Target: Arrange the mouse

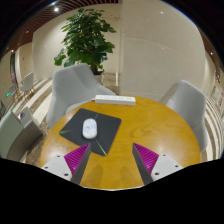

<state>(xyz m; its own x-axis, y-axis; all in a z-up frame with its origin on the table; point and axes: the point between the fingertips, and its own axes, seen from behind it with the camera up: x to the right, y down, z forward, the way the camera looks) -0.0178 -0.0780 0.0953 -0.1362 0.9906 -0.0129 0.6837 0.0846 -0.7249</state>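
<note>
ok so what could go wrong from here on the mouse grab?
1. The white mouse lies ahead and left of the open gripper, not between its fingers, so a straight push forward would probably miss it.
2. The mouse sits on a dark mouse pad whose near corner is close to the left finger; the finger could catch that corner and drag the pad.
3. A white keyboard lies just beyond the pad; an overshoot might nudge it across the round wooden table.

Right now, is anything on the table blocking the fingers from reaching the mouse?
Nothing visible does. The white mouse lies on the dark mouse pad just ahead of the open gripper, slightly toward its left finger. Only bare pad and wooden table lie between them. The white keyboard sits beyond the mouse.
</note>
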